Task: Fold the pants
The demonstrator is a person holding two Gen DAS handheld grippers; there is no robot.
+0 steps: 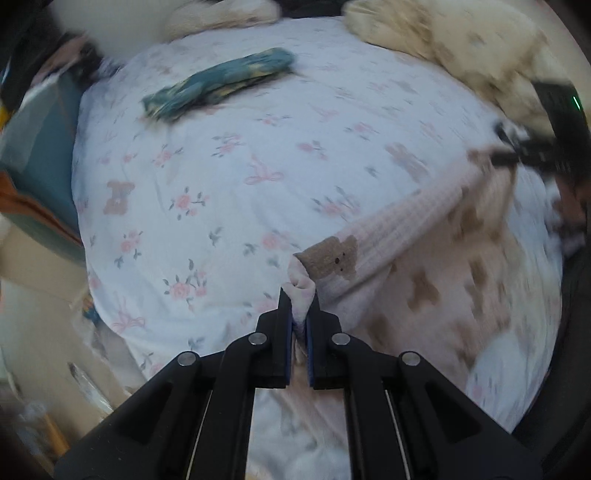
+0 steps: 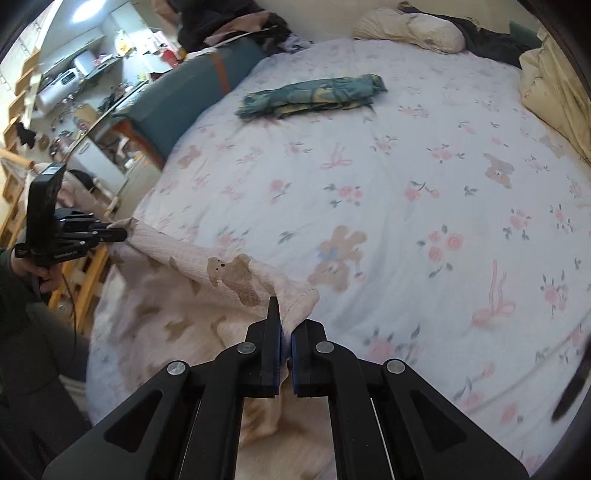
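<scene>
The pants (image 1: 424, 266) are pale pink with brown teddy bears and lie on the near part of the bed. My left gripper (image 1: 299, 306) is shut on one corner of their top edge. My right gripper (image 2: 286, 317) is shut on the other corner of the pants (image 2: 207, 295). The ribbed edge is stretched between the two grippers and lifted a little above the sheet. The left gripper also shows at the left of the right wrist view (image 2: 118, 233), and the right gripper shows blurred at the right of the left wrist view (image 1: 517, 155).
The bed has a white flowered sheet (image 2: 406, 166). A folded teal and yellow garment (image 2: 314, 98) lies near the far side. Cream pillows and bedding (image 2: 410, 27) lie along the head and right edge. A teal bench (image 2: 184, 96) and a cluttered room stand left of the bed.
</scene>
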